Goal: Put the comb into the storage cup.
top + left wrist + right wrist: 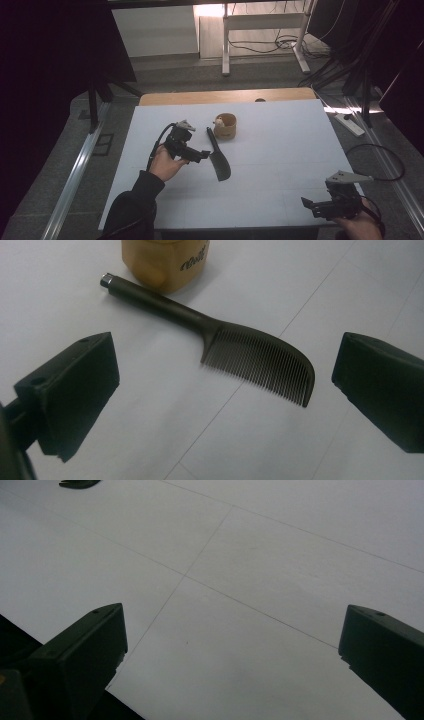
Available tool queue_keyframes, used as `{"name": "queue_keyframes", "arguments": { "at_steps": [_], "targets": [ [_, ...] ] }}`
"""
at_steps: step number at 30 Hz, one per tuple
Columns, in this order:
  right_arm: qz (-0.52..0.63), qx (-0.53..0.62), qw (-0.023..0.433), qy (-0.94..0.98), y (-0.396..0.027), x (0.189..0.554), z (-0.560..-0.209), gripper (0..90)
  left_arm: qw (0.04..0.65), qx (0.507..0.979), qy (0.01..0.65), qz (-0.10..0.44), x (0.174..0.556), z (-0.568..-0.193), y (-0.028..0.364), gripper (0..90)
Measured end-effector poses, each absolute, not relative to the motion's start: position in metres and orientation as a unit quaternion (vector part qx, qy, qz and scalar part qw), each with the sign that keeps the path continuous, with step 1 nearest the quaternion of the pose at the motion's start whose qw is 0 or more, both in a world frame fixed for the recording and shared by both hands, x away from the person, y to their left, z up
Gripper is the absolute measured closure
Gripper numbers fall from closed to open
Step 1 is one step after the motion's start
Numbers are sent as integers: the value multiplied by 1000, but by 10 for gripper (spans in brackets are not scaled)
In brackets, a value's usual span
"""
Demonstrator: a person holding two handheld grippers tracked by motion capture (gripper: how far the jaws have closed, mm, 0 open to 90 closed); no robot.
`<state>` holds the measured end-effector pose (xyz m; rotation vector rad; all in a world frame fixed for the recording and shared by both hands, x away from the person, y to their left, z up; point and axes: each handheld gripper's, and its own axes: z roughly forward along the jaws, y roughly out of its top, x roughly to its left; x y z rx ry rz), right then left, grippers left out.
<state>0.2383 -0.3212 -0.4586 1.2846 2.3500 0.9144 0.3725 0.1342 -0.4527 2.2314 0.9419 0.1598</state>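
1. While the left gripper (204, 154) hangs low over the white, matte table (280, 150), its two blocky black fingers (75, 390) stand wide apart and grasp nothing.
2. Between those fingers, in the left gripper view, lies the dark, curved plastic comb (235, 347), flat on the table and touched by neither finger.
3. Its handle is a slim, round bar ending in a small metallic cap; the head widens into an arched back with a dense row of fine, straight teeth.
4. From the high view, the comb (218, 157) lies near the table's middle, handle pointing to the far side, toothed head towards the person, just beside the left gripper's tips.
5. Close to the handle's end stands a small, round tan container (225, 126) with a smooth, wood-like wall; the left gripper view shows dark lettering on its side (165, 262), and whether it touches the handle is unclear.
6. The right gripper (307, 204) is held at the near right corner of the table, well apart from the comb.
7. Its chunky black fingers (80, 655) are likewise spread and empty, over bare table surface crossed by thin, faint seam lines.
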Motion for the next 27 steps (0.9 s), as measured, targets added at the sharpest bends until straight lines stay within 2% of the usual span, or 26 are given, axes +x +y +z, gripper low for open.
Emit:
{"name": "queue_keyframes", "arguments": {
  "at_steps": [27],
  "targets": [
    [315, 446, 153, 824, -320, 239, -459, 0, 333, 880, 337, 40, 409, -465, 90, 0]
  ]
}}
